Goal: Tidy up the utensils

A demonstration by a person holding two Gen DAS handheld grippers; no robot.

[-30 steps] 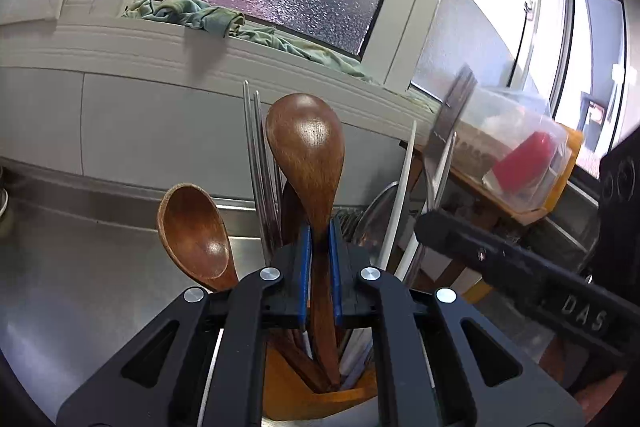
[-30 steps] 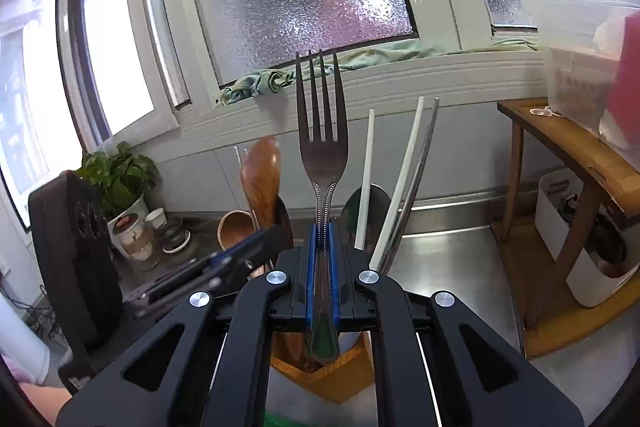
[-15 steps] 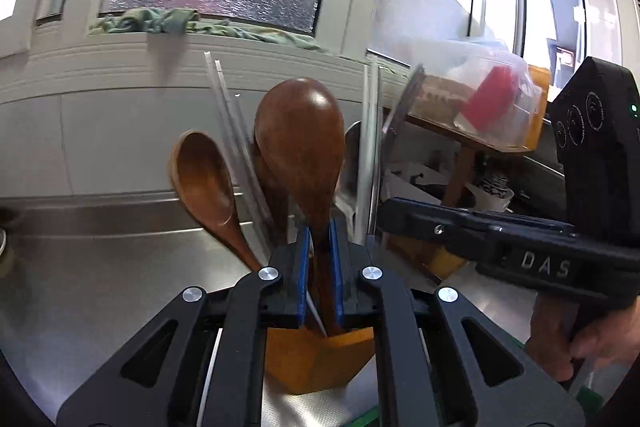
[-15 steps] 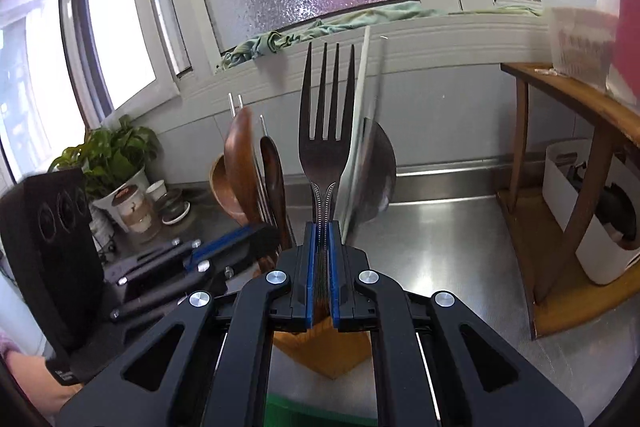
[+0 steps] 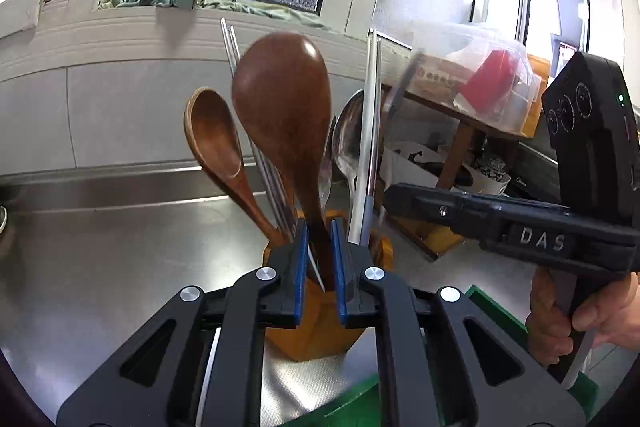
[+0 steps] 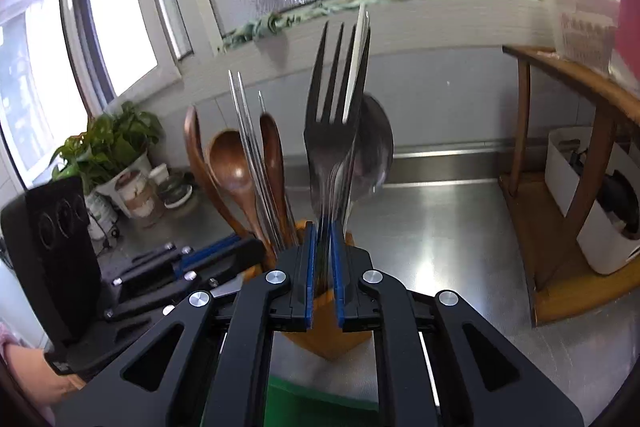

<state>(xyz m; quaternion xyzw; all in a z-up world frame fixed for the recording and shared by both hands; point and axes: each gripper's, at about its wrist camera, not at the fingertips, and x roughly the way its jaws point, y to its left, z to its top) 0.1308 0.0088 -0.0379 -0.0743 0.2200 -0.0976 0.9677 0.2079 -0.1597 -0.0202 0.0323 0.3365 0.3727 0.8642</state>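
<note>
A wooden utensil holder point(image 5: 320, 331) stands on the steel counter point(image 5: 100, 247), with wooden spoons, metal chopsticks, a metal spoon and white chopsticks in it. My left gripper point(image 5: 320, 227) sits at the holder's rim. Its jaws are opening around the handle of a large wooden spoon point(image 5: 284, 99), and a thin gap shows on the left side. My right gripper point(image 6: 321, 231) is over the same holder point(image 6: 328, 343). Its jaws are opening too, and the metal fork point(image 6: 332, 123) between them is blurred, leaning right and loose.
A green mat point(image 5: 492, 311) lies in front of the holder. A wooden rack point(image 6: 568, 79) with a clear plastic box stands to the right, over a white bin point(image 6: 592, 195). A potted plant point(image 6: 108, 147) and small jars sit at the back left. A hand point(image 5: 600, 311) grips the right tool.
Both grippers have sunk toward the holder, and the spoon and fork handles now reach down into it. Both pairs of jaws have parted slightly. The fork has tipped right and blurred.
</note>
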